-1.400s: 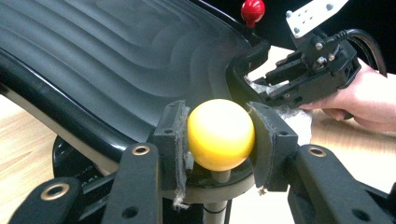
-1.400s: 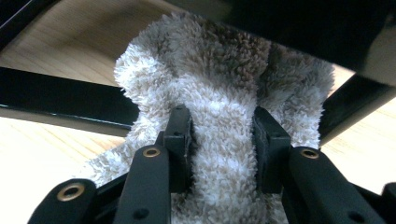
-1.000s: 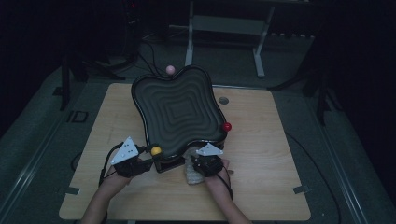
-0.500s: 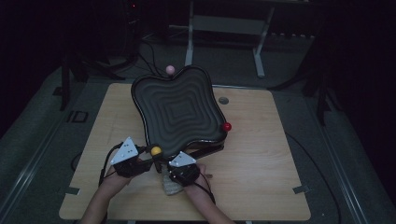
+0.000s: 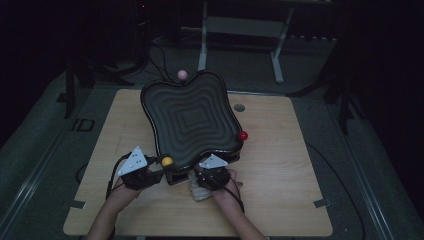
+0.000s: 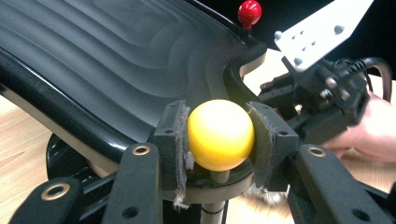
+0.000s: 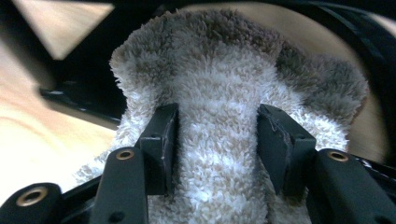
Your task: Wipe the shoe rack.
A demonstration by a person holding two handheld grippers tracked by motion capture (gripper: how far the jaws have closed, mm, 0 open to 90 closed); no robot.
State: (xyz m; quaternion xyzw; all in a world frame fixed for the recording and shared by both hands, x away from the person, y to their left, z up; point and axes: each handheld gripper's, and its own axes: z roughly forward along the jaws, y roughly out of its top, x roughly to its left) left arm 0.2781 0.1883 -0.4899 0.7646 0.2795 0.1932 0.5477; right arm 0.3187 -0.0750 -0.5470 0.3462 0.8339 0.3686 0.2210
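Meanwhile left tongs [image 6: 219, 135] clamp yellow knob [image 6: 220, 134] — right tongs [image 7: 217, 144] loosening on cloth [image 7: 224, 93].

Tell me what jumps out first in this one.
A big black wavy tray stands tilted mid-table, with ball knobs at its corners. The left gripper clamps the yellow knob at the near corner, while the right gripper, jaws just opening, has a fluffy cloth between them against the tray's near edge.

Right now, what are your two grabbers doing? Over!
Left gripper shut on yellow knob. Right gripper around fluffy cloth, jaws just opened wider. Black tray tilted. Nothing in the way.
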